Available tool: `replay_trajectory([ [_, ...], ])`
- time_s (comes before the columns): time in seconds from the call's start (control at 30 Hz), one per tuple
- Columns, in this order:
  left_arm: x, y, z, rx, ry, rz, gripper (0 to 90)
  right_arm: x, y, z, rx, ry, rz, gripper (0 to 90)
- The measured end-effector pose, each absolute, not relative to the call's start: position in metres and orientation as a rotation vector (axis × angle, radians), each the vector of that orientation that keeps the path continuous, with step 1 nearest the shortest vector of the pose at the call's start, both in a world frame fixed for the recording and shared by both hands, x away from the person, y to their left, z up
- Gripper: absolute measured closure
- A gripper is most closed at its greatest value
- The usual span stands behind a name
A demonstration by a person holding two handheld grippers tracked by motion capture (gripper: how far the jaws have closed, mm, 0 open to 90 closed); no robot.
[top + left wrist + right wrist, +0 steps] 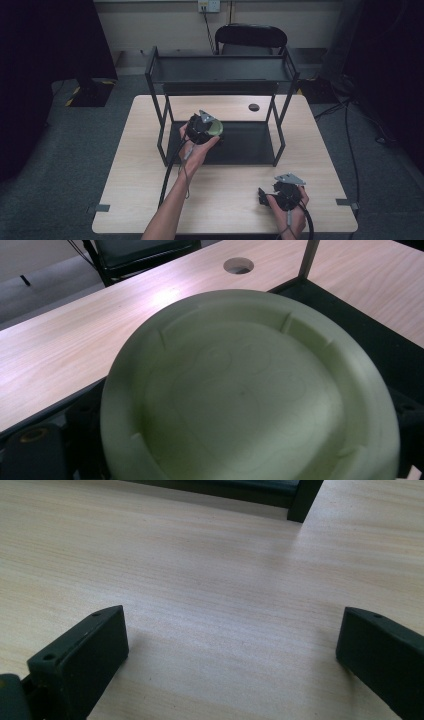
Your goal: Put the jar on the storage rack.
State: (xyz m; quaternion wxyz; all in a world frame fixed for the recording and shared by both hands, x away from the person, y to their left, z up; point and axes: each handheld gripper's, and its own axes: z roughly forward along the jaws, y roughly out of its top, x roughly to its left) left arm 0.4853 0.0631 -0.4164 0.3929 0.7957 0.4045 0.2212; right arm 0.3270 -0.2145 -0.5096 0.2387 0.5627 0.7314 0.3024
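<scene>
A pale green bowl [217, 128] hangs just above the left part of the black rack's lower shelf [247, 145], with my left gripper [209, 130] shut on it. In the left gripper view the green bowl [250, 390] is very close, tilted toward the camera, and it hides most of the jaws. My right gripper [261, 195] rests low over the table near the front right edge, apart from the rack. In the right gripper view its two black jaws stand wide apart, with my right gripper [232, 630] holding nothing over bare wood.
The two-tier black rack [222, 70] stands at the middle back of the wooden table [135, 190]. A round cable hole [254, 107] lies behind it. A black chair [250, 36] sits beyond the table. One rack leg [302, 500] is ahead of the right gripper.
</scene>
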Motion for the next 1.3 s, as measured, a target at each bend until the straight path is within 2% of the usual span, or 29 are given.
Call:
replay_trajectory([
  [0.7, 0.505, 0.055, -0.459, 2.066, 1.100, 0.528, 11.1, 0.327, -0.215, -0.510, 1.541, 2.003, 0.828, 0.0],
  [1.3, 0.504, 0.057, -0.468, 2.088, 1.099, 0.480, 11.1, 0.327, -0.215, -0.510, 1.541, 2.003, 0.828, 0.0],
])
